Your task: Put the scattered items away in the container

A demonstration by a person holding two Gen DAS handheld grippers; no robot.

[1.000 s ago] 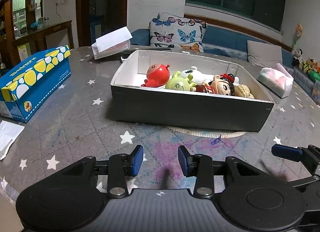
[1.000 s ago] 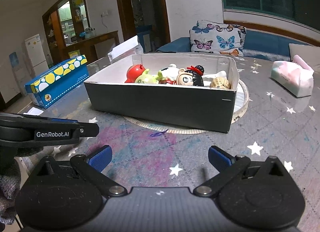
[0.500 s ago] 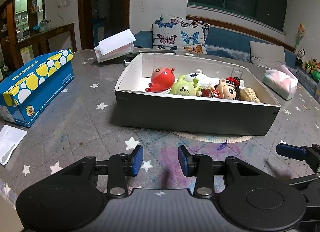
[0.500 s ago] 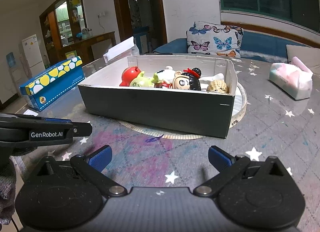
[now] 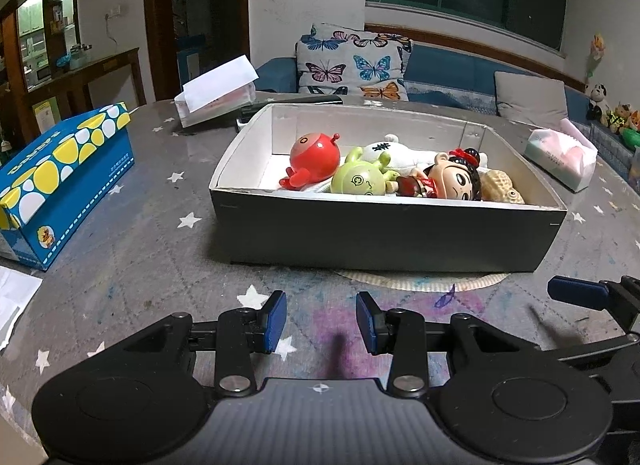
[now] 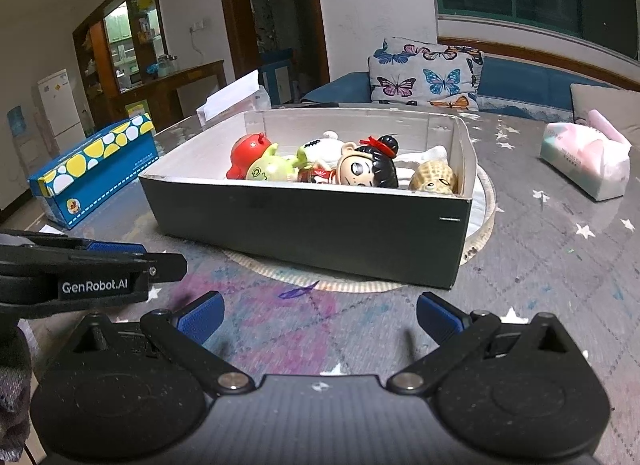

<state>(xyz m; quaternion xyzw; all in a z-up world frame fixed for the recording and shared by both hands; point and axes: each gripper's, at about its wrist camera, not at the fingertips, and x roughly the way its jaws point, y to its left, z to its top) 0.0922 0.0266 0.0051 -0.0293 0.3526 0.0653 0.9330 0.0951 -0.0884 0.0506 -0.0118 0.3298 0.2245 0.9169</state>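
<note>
A grey cardboard box (image 5: 384, 233) with a white inside stands on a round mat mid-table; it also shows in the right wrist view (image 6: 312, 229). In it lie a red round toy (image 5: 316, 159), a green toy (image 5: 362, 181), a white plush (image 5: 396, 153), a black-haired doll (image 5: 456, 181) and a peanut-shaped toy (image 5: 502, 187). My left gripper (image 5: 321, 321) is open and empty, low over the table in front of the box. My right gripper (image 6: 318, 317) is wide open and empty, beside it on the right.
A blue box with yellow and white dots (image 5: 60, 177) stands at the left. A white paper-topped box (image 5: 218, 91) sits behind the container. A tissue pack (image 5: 560, 157) lies at the right. A paper sheet (image 5: 12, 301) lies at the near left edge.
Both grippers have drawn back a little from the box and risen slightly. Their jaws have kept the same opening. The toys in the box have not moved.
</note>
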